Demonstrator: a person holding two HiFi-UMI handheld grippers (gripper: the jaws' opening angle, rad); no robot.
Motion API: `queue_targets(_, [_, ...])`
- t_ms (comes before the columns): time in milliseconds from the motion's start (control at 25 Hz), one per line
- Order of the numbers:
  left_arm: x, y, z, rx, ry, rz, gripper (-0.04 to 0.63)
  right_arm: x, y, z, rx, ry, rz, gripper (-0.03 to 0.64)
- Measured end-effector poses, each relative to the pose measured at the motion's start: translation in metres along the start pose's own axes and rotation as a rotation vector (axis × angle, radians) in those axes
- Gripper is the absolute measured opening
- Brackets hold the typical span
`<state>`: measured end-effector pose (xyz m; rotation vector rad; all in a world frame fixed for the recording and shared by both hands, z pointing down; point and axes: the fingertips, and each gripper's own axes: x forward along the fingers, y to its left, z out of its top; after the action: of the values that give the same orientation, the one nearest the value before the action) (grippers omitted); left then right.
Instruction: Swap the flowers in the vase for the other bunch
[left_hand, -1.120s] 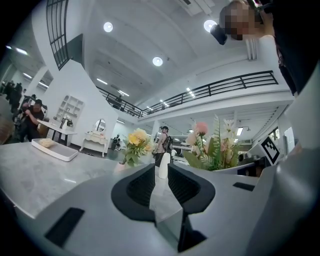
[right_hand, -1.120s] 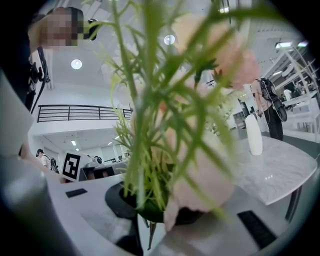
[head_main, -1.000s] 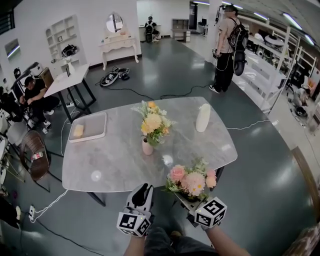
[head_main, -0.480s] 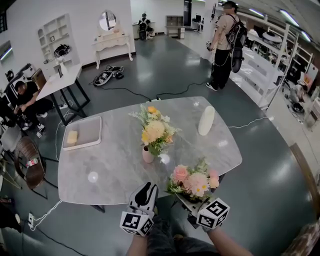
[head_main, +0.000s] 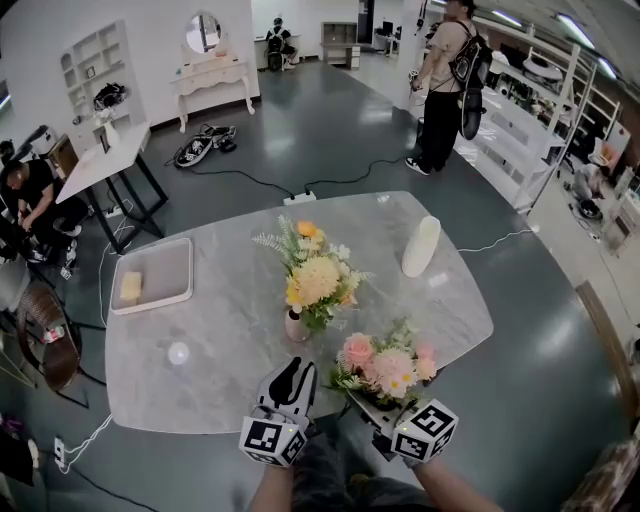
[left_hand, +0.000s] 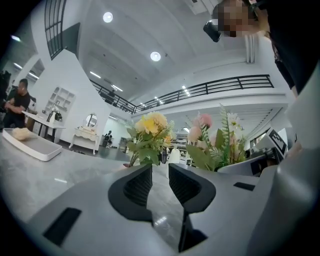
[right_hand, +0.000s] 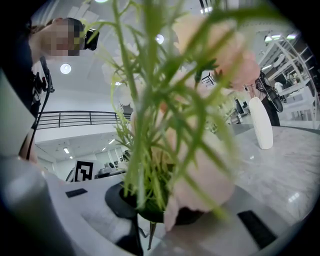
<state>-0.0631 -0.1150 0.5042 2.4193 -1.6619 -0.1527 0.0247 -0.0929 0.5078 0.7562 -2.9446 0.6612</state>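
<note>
A yellow bunch (head_main: 315, 280) stands in a small pink vase (head_main: 293, 325) near the middle of the marble table (head_main: 210, 330). My right gripper (head_main: 372, 400) is shut on the stems of a pink bunch (head_main: 385, 365), held over the table's near edge, right of the vase. In the right gripper view the pink bunch (right_hand: 200, 150) fills the picture and hides most of the right gripper (right_hand: 160, 212). My left gripper (head_main: 292, 368) points at the vase from just in front. The left gripper (left_hand: 160, 172) jaws are opening, a narrow gap with nothing between them. Beyond them show the yellow bunch (left_hand: 149, 125) and pink bunch (left_hand: 210, 135).
A tall white vase (head_main: 420, 246) stands at the table's far right. A white tray (head_main: 160, 275) holding a tan lump lies at the far left. A person (head_main: 440, 80) stands beyond the table; another sits at the left (head_main: 30, 195). Cables run over the floor.
Both grippers have moved forward to the table. The vase with the yellow bunch now sits closer, right ahead of the left gripper. The pink bunch stays in the right gripper.
</note>
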Motion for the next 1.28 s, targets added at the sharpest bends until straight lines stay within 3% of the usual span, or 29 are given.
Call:
queue_targets(520, [0.048,0.045,0.003,0.056,0.019,-0.008,0.223,0.019,-0.028,-0.007,0.037,0.017,-0.06,0.095])
queue_targets(920, [0.076,0.052,0.013,0.105,0.047,-0.129,0.238,0.031,-0.032,-0.003,0.045,0.026,-0.072,0.095])
queue_targets(1280, [0.093,0.041,0.001,0.2,0.167,-0.213,0.311,0.03,-0.032,-0.004,0.046,-0.001,-0.074,0.095])
